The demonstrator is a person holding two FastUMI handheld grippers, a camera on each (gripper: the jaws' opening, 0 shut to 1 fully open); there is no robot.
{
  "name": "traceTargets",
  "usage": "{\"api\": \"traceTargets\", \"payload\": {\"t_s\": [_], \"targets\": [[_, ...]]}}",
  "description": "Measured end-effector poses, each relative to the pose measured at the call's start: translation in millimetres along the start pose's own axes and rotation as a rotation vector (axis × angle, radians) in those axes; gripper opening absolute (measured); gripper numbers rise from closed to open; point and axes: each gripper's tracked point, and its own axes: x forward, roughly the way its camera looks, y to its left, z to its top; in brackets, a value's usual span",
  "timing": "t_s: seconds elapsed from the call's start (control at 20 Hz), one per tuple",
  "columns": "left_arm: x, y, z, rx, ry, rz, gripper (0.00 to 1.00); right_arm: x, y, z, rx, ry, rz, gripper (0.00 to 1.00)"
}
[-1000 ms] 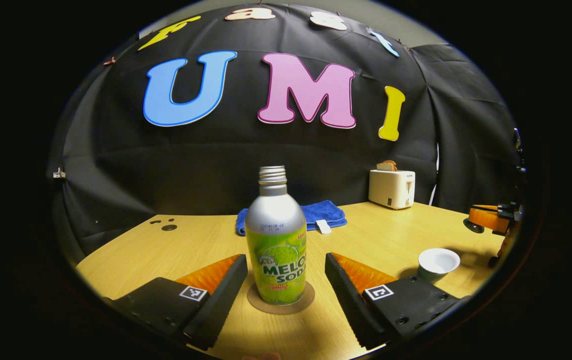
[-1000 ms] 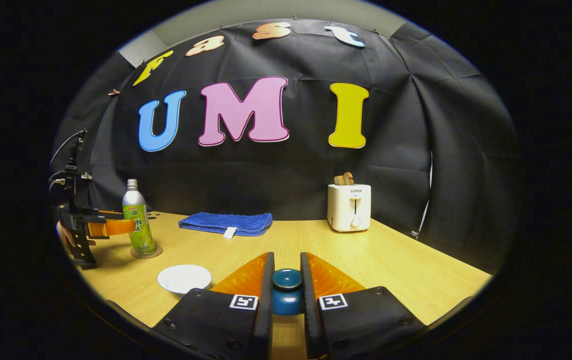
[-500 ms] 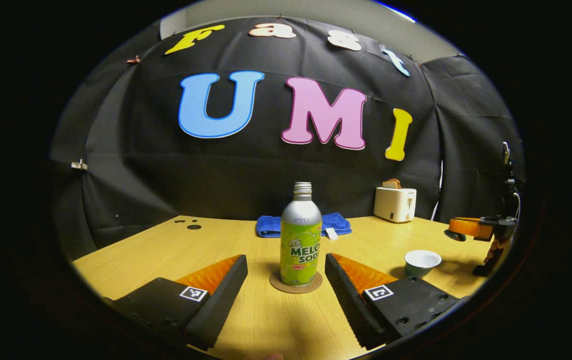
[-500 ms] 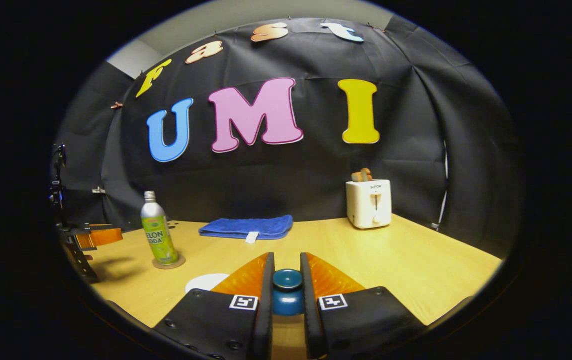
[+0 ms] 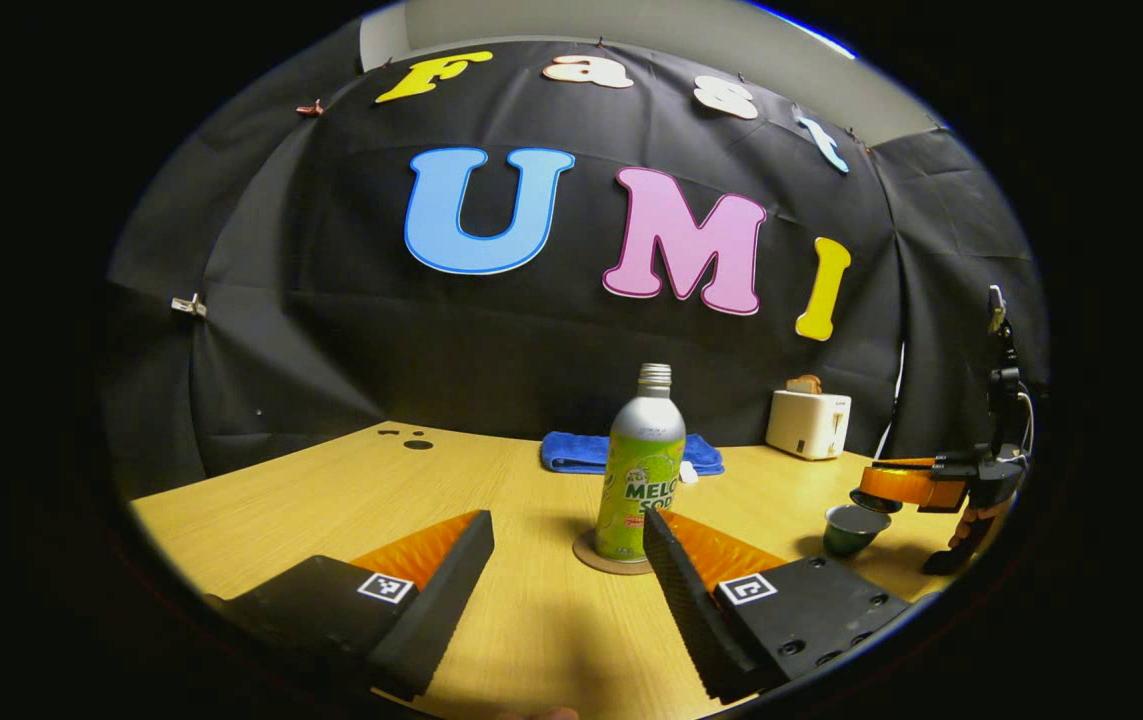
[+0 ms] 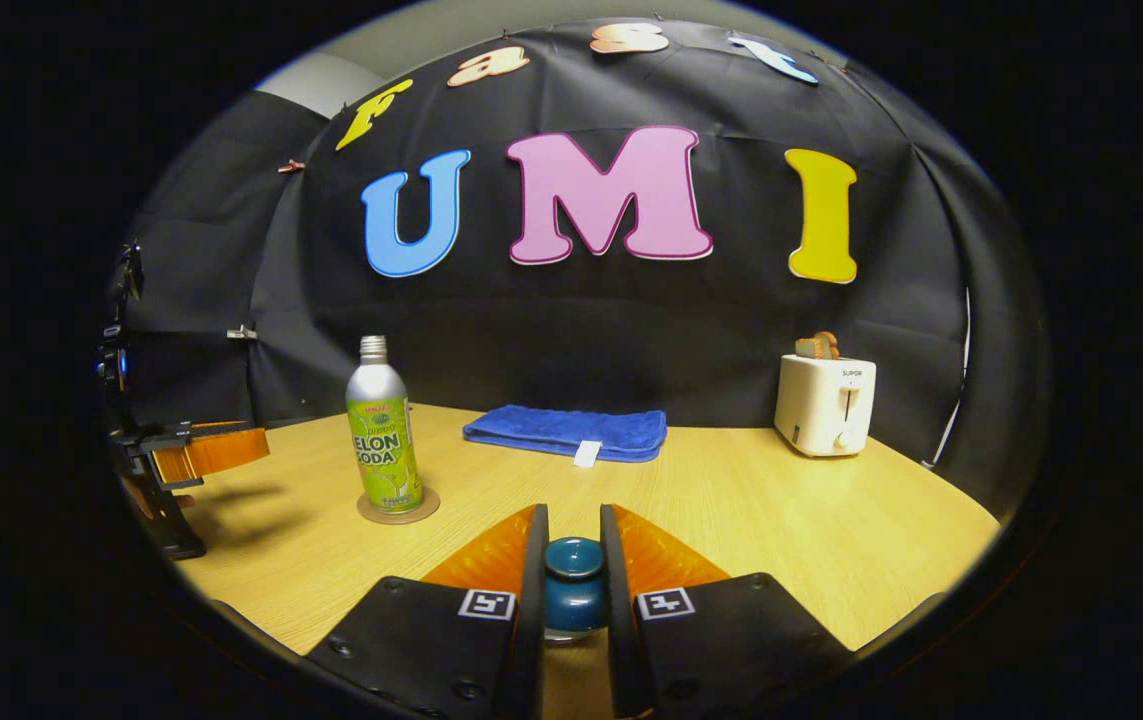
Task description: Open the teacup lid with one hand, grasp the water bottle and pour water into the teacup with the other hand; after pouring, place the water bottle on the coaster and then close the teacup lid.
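A silver and green water bottle (image 5: 643, 470) stands upright on a round brown coaster (image 5: 611, 556). My left gripper (image 5: 567, 520) is open, a little back from the bottle, with nothing between its fingers. To the right sits the dark green teacup (image 5: 852, 530). The right gripper (image 5: 916, 485) hovers just above the cup with the lid. In the right gripper view, my right gripper (image 6: 573, 530) is shut on the blue lid knob (image 6: 573, 590). The bottle (image 6: 383, 430) on its coaster (image 6: 398, 508) and the left gripper (image 6: 206, 450) lie to its left.
A folded blue towel (image 6: 566, 432) lies at the back of the wooden table (image 6: 781, 520). A white toaster (image 6: 824, 403) with bread in it stands at the back right. Small dark holes (image 5: 418, 443) mark the table's far left corner.
My left gripper has drawn back from the bottle, which stays on the coaster. The right gripper has carried the lid to just above the cup, which has slipped out of the right gripper view.
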Motion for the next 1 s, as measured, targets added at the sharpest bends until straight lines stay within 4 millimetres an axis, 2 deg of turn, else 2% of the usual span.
{"api": "traceTargets", "payload": {"t_s": [0.2, 0.25, 0.3, 0.35, 0.4, 0.5, 0.75, 0.9, 0.95, 1.0], "targets": [[0, 0, 2, 0.012, 0.000, 0.000, 0.95, 5, 2, -5, -0.012, 0.020, -0.002, 0.30], [-1, 0, 2, 0.019, 0.003, -0.002, 0.95, 7, 1, -6, -0.011, 0.025, -0.003, 0.26], [0, 0, 2, 0.029, 0.004, -0.005, 0.95, 9, 1, -8, -0.009, 0.037, -0.004, 0.33], [-1, 0, 2, 0.042, 0.004, -0.006, 0.95, 11, 0, -12, -0.008, 0.055, -0.008, 0.34], [1, 0, 1, 0.057, 0.005, -0.007, 0.95, 11, 0, -15, -0.009, 0.076, -0.011, 0.30], [0, -2, 1, 0.087, 0.007, -0.009, 0.95, 13, 2, -18, -0.018, 0.101, -0.004, 0.30], [1, -4, 1, 0.092, 0.006, -0.007, 0.95, 12, 7, -20, -0.052, 0.118, 0.001, 0.32], [-1, -5, 1, 0.097, 0.007, -0.006, 0.95, 10, 7, -21, -0.048, 0.125, 0.004, 0.38], [-1, -7, 1, 0.098, 0.005, -0.006, 0.95, 8, 6, -19, -0.044, 0.119, 0.002, 0.34], [-1, -8, 1, 0.098, 0.006, -0.005, 0.95, 6, 6, -15, -0.040, 0.102, 0.003, 0.48]]}}
